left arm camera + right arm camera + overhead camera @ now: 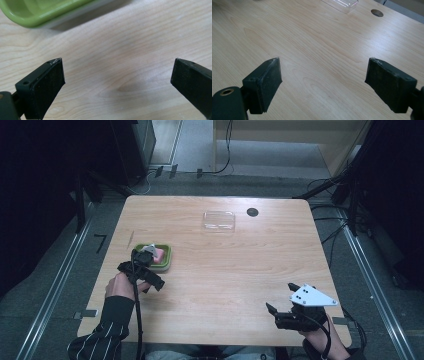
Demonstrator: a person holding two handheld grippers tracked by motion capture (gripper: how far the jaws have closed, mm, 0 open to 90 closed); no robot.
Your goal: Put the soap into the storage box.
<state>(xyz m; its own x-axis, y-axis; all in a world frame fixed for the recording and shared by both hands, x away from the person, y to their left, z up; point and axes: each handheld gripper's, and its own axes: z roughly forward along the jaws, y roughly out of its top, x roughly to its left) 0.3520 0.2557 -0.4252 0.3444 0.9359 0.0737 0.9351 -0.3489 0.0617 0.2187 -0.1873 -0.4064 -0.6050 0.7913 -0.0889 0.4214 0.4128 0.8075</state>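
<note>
Left gripper (141, 265): jaws wide apart, empty, just beside the green tray (167, 261).
Right gripper (282, 306): jaws apart, empty, near table (225, 285) front edge.
Pink item (159, 256): inside tray; probably light and soft, best pinched gently across its sides.
Clear lid (219, 220): far side; likely slippery, thin.
Hidden: pink item partly covered, identity unclear.

Green tray (168, 256), clear lid (219, 220), wooden table (240, 270).

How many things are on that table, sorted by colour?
Green: 1, the tray
Pink: 1, a block in the tray
Clear: 1, the lid at the far side
Total: 3, not counting the two hand-held tools, left tool and right tool, both open.
</note>
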